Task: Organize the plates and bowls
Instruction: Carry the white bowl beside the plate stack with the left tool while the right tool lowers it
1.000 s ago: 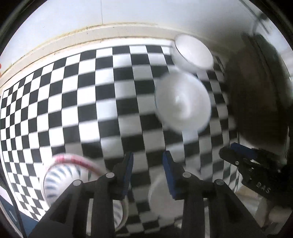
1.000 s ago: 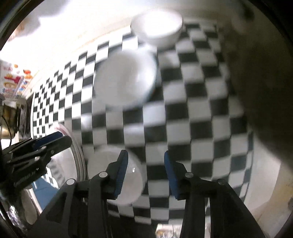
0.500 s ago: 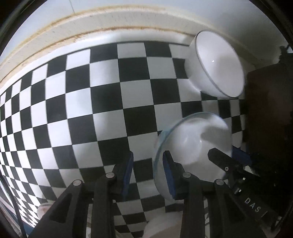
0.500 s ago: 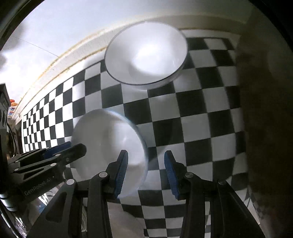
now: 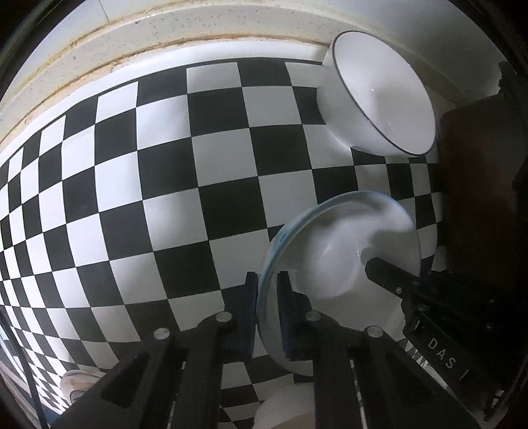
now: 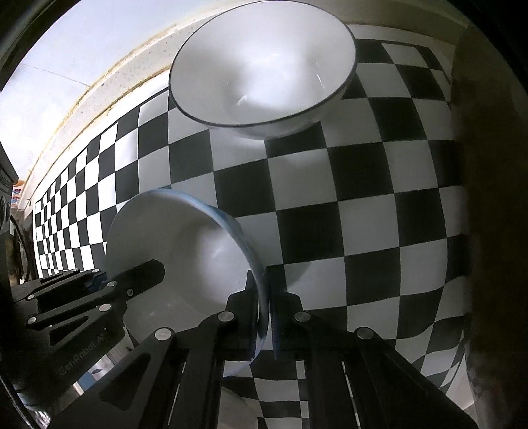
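Checkered black-and-white cloth (image 5: 171,204) covers the table, running back to a pale speckled ledge (image 5: 165,29) under the wall. You have both tools on 1 piece: the blue-rimmed bowl (image 5: 343,260) sits near the front of the table, and the left gripper (image 5: 266,297) has its jaws closed tight over the rim on its side — 1 pad inside, 1 outside. The right gripper (image 6: 264,300) pinches the opposite edge of the same rim in the same way. Behind it, well apart, a larger white bowl (image 6: 264,66) with a thin dark rim stands near the ledge, and to me it looks like the likely nesting target.

Your risks from here, as I judge them:

- 2 thin-edge pinches on glazed ware can slip — if 1 hand rises faster than the other, the bowl may tilt and pivot out of the pads.
- Pulling your hands apart or pushing them together would strain the rim or twist it loose.
- A dark object (image 6: 495,198) crowds the right side of the table; a wide swing could knock the bowl against it.
- Lowering into the larger bowl off-centre could clip its rim and chip either piece.

Some pale crockery (image 5: 283,406) lies low in the left view, too hidden to identify.
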A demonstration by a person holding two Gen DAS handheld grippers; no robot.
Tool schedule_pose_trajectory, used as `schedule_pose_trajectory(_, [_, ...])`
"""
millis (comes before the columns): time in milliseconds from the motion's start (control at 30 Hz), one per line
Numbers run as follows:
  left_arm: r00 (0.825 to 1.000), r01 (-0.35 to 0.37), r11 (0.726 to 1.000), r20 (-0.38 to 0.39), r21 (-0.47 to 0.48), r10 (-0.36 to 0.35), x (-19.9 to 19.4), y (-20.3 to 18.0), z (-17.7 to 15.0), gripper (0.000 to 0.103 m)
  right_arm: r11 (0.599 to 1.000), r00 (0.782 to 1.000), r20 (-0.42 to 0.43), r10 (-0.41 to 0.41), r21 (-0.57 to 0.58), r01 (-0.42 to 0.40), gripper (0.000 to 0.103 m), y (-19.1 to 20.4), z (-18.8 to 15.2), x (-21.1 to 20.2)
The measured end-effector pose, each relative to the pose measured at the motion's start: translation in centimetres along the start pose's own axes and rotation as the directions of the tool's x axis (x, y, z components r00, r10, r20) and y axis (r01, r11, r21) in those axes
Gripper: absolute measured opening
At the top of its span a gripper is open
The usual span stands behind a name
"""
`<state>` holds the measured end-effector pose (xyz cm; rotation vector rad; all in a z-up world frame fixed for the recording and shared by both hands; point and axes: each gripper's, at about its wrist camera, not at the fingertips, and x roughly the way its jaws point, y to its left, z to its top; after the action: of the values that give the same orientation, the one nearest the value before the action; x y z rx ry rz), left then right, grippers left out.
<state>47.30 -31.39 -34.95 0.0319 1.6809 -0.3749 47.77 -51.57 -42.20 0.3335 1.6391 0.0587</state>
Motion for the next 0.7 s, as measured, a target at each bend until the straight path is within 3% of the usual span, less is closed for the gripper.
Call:
schedule_pose_trajectory(400, [0.996, -0.026, 0.999, 0.085, 0.047, 0.021, -3.8, -1.7, -3.8, 0.01, 0.999, 0.999, 0.041, 0.02, -0.039, -0.019, 0.007, 1.9, -2.5, -3.1])
schedule_pose_trajectory(700, [0.991, -0.034, 0.995, 0.135, 0.091, 0.021, -7.2, -2.6, -8.8, 0.01, 0.996, 0.996, 0.087, 0.026, -0.082, -0.019, 0.007, 3.2, -7.3, -6.7])
